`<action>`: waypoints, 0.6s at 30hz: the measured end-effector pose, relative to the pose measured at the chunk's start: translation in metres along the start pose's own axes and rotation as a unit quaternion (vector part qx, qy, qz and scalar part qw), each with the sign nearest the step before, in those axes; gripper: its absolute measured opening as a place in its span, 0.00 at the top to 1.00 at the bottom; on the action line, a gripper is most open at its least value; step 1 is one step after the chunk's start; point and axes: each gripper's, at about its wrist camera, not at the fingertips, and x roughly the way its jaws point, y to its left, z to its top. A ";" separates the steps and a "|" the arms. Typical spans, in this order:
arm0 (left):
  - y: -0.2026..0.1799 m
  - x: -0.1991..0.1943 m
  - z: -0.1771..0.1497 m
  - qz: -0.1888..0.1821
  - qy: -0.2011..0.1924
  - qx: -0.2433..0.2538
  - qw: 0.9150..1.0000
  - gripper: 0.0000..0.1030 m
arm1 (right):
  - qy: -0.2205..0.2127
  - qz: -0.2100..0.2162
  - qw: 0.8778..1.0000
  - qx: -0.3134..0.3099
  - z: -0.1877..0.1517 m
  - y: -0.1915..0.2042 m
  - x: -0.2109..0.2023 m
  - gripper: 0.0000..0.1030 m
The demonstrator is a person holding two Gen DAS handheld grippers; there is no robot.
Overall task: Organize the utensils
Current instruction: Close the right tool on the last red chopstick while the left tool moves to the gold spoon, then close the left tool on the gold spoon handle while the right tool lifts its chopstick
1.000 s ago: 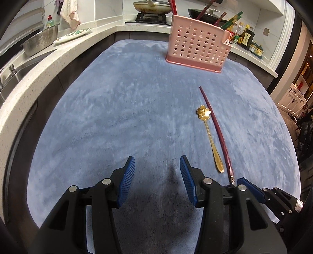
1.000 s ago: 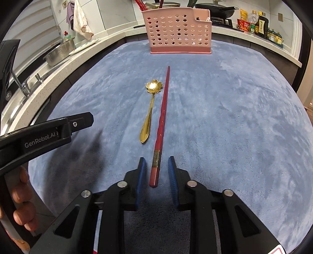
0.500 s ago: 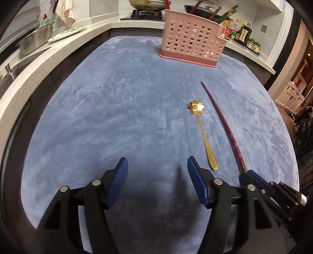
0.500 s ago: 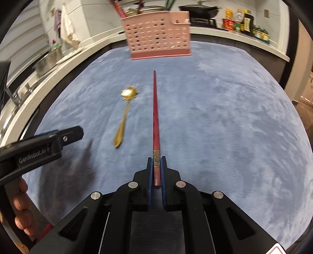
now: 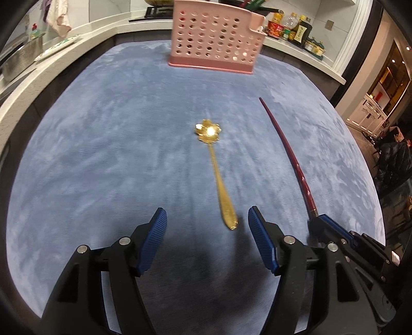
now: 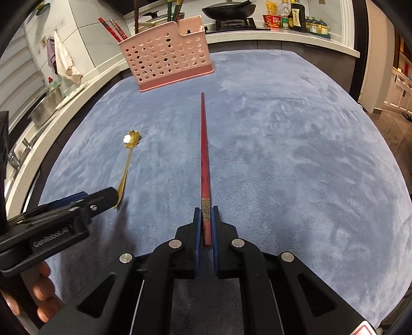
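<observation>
chopstick (image 6: 205, 159) now lifted, clamped in right gripper (image 6: 206, 226); left gripper (image 5: 207, 238) open.

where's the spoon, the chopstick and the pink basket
spoon (image 5: 217, 177): left wrist view, middle of its gold handle
chopstick (image 6: 204, 154): right wrist view, mid-shaft
basket (image 6: 164, 59): right wrist view, its perforated front wall

The pink basket (image 5: 215, 38) loses its top edge at the frame in the left wrist view. The spoon (image 6: 128, 159) has its handle tip hidden behind the left gripper (image 6: 97, 199). Bottle labels (image 6: 285, 15) are unreadable.
</observation>
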 end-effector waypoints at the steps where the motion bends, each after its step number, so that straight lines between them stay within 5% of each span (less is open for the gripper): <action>1: -0.002 0.002 0.000 -0.001 0.002 0.001 1.000 0.40 | 0.000 0.001 1.000 0.001 -0.001 0.000 0.000 0.93; 6: -0.009 0.010 -0.001 0.015 0.002 0.010 1.000 0.47 | 0.002 0.005 1.000 0.004 -0.002 -0.001 0.001 0.93; 15: -0.008 0.008 -0.001 0.020 0.002 0.017 1.000 0.89 | 0.002 0.008 1.000 0.007 -0.002 -0.002 0.001 0.93; 18: -0.006 0.005 0.000 0.013 0.002 0.014 1.000 0.90 | 0.000 0.009 1.000 0.005 -0.004 0.000 -0.002 0.93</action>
